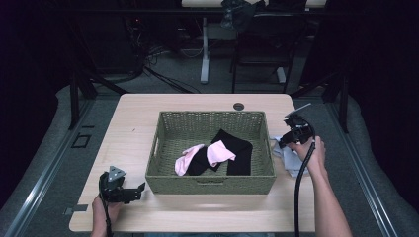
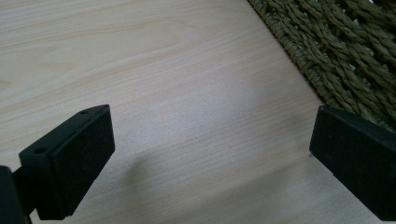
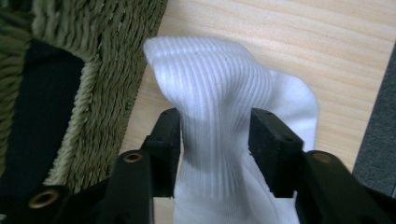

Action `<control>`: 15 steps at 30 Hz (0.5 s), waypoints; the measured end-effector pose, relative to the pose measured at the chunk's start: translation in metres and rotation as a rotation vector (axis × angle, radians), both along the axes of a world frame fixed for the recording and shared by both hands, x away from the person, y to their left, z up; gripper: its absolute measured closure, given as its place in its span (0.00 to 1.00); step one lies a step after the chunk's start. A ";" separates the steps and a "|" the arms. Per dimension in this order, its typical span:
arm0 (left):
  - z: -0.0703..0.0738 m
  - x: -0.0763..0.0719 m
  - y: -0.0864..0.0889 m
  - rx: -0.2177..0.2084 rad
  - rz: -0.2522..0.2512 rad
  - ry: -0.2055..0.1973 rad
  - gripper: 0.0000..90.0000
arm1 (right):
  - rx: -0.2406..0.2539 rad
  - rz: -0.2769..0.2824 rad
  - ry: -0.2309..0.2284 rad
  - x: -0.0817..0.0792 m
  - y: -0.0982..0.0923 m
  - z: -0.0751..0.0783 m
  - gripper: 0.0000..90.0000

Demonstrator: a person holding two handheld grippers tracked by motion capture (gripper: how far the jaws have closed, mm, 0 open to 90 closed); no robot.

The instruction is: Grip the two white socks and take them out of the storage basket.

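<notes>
White ribbed sock lies on the desk near its right edge, just beside the woven basket, bunched between the jaws of the right gripper. Both pads touch the fabric, the jaws partly apart. Near the desk's front left corner the left gripper rests with jaws wide apart, holding nothing, close to the basket's wall.

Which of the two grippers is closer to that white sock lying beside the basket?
The right. The right gripper has its fingers on either side of the white sock, right of the basket. The left gripper rests open at the basket's front-left corner, far from it.
</notes>
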State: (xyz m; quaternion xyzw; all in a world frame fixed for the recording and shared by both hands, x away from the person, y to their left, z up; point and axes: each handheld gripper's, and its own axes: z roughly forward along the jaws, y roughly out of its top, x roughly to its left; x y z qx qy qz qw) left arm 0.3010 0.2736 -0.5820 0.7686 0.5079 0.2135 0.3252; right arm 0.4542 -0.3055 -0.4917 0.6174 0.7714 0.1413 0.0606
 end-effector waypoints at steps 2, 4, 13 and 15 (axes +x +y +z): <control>0.000 0.000 0.000 0.001 -0.001 0.001 0.00 | 0.000 0.004 -0.010 -0.004 -0.001 0.003 0.50; 0.000 0.000 0.000 0.001 -0.002 0.000 0.00 | -0.005 -0.010 -0.042 -0.009 -0.003 0.007 0.46; 0.000 0.000 -0.001 0.000 0.000 0.000 0.00 | 0.042 0.016 -0.141 -0.048 -0.013 0.027 0.29; 0.000 0.000 -0.001 0.000 0.001 0.000 0.00 | 0.047 0.021 -0.165 -0.059 -0.014 0.029 0.24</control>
